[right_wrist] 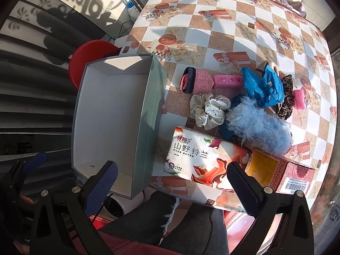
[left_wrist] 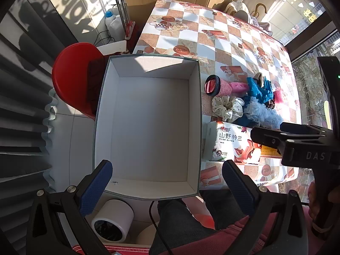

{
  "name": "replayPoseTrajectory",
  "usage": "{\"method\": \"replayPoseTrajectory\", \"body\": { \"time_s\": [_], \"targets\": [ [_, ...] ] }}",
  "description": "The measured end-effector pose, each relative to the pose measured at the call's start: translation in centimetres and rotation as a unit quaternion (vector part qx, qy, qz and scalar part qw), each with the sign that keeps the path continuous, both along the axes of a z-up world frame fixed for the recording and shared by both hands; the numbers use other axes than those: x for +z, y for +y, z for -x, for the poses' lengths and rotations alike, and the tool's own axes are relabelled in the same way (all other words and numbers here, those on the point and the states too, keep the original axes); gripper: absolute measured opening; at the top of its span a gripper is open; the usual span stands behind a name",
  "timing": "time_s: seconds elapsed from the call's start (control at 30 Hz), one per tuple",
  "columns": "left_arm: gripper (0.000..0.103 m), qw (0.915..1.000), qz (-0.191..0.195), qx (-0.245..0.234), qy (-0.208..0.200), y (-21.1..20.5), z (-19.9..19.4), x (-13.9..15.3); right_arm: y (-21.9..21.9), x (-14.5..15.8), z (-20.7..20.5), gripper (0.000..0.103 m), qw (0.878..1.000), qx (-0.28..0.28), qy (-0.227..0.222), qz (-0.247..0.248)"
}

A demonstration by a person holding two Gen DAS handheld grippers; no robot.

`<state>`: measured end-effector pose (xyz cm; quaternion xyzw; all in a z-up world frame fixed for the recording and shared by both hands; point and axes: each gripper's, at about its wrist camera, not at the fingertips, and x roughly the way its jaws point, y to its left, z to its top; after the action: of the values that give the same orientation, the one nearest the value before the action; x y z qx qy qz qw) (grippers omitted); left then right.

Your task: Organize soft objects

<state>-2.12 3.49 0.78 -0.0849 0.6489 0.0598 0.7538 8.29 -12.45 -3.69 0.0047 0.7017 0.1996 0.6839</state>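
An empty white-lined box (left_wrist: 148,116) (right_wrist: 110,114) stands at the table's left edge. Right of it lies a pile of soft things: a pink knit roll (right_wrist: 196,81), a pink sponge (right_wrist: 228,81), a polka-dot scrunchie (right_wrist: 209,109), a blue crumpled cloth (right_wrist: 263,87), a fluffy light-blue piece (right_wrist: 258,127), a leopard scrunchie (right_wrist: 285,104). A tissue pack (right_wrist: 201,159) lies nearest. My left gripper (left_wrist: 167,187) is open and empty over the box's near edge. My right gripper (right_wrist: 172,187) is open and empty above the tissue pack's near end.
A checkered tablecloth (right_wrist: 212,31) covers the table. A red box (right_wrist: 297,176) lies right of the tissue pack. A red stool (left_wrist: 72,74) stands left of the table. A white cylinder (left_wrist: 112,221) sits on the floor. My knees are below.
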Motion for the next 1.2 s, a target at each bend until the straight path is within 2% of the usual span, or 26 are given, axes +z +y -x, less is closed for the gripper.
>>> {"method": "replayPoseTrajectory", "body": {
  "time_s": [0.07,0.5,0.7,0.9,1.07,1.2],
  "targets": [
    [0.103,0.9999,-0.007,0.000,0.013,-0.1,0.0,-0.1,0.0,0.0,-0.1,0.103,1.000,0.000,0.000,0.000],
    [0.103,0.9998,0.007,0.000,0.017,0.0,0.1,-0.8,0.1,-0.3,-0.1,0.103,1.000,-0.003,0.006,0.002],
    [0.103,0.9980,0.055,-0.010,0.030,-0.9,-0.5,-1.7,-1.1,-0.5,0.1,0.103,1.000,-0.015,0.009,0.002],
    [0.103,0.9951,0.063,-0.052,0.056,-3.6,-1.9,-2.9,-5.2,-1.6,0.4,0.103,0.997,-0.069,0.026,0.003],
    [0.103,0.9911,0.030,-0.107,0.073,-6.6,-4.7,-3.7,-10.7,-1.4,-0.4,0.103,0.989,-0.142,0.031,-0.005],
    [0.103,0.9859,0.017,-0.151,0.071,-9.4,-8.1,-4.2,-15.9,-0.2,-2.5,0.103,0.981,-0.195,0.015,-0.001]
  ]
}}
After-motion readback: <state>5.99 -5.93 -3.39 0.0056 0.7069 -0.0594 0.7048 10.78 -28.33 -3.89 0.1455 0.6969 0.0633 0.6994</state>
